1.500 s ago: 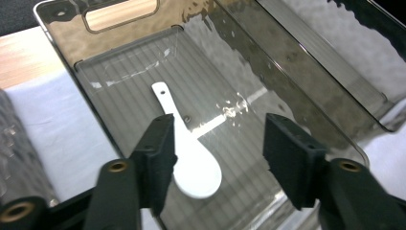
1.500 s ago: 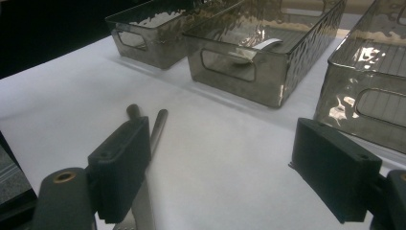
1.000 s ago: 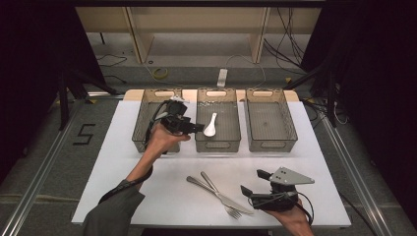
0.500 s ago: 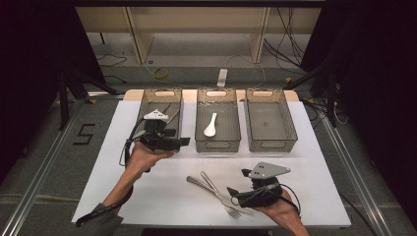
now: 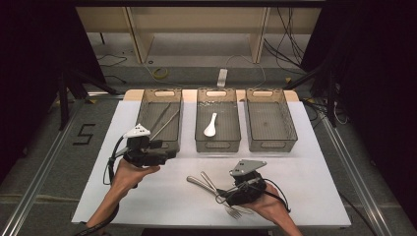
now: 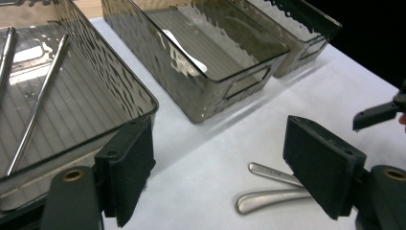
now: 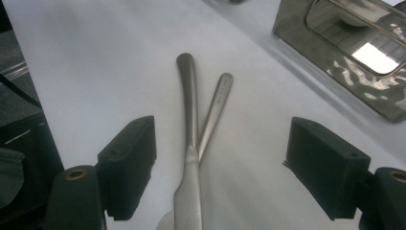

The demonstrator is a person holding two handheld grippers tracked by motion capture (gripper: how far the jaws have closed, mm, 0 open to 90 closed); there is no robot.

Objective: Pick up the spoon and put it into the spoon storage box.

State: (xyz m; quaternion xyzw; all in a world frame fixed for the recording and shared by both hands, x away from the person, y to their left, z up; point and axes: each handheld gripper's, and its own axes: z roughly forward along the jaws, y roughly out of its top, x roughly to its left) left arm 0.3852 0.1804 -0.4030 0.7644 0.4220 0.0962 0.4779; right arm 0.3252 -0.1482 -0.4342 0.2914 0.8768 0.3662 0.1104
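Right gripper, jaws spread and just easing inward with nothing pinched, hovers over the crossed forks, handles running straight ahead between its pads, probably untouched, while the left gripper, jaws spread, sits farther off beside the left bin.

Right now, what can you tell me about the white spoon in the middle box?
The white spoon looks like smooth ceramic or plastic, short with a rounded bowl and a stubby handle. It lies flat on the floor of the middle bin, a smoky see-through bin, alone there, its bowl toward the near end. Nothing else touches it.
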